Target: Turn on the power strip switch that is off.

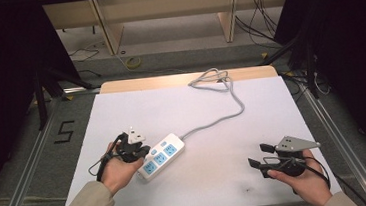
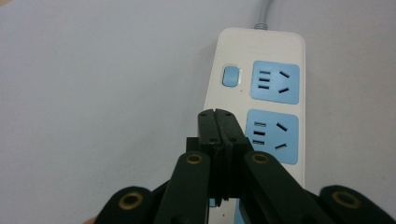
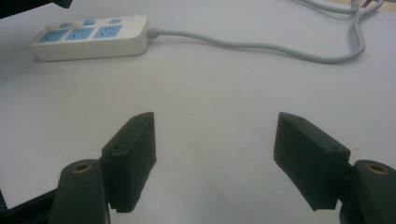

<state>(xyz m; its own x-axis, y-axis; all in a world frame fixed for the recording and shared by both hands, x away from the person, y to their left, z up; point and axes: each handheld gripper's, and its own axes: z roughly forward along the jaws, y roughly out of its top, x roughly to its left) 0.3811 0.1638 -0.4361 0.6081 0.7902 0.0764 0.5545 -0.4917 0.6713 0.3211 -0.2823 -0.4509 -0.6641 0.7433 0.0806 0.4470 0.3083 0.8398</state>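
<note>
The power strip [image 1: 161,156] lay lower-left of centre on the desk [image 1: 211,105], long axis slanting up-right; the left tool [image 1: 142,150], jaws together, hovered over its near end, while the right tool [image 1: 259,156], jaws apart, sat well apart.

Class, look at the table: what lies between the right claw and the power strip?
Nothing: bare white table separates the right claw from the power strip, as the right gripper view shows.

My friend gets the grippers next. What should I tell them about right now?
Left gripper: jaws shut, holding nothing, tips over the white plastic power strip with blue sockets, beside its row of blue switches.
Right gripper: jaws wide open, empty, off to the right.
The strip lies on the white table; its grey cord runs to the far edge.
Done: nothing plugged in. Left: likely pressing a switch.
</note>
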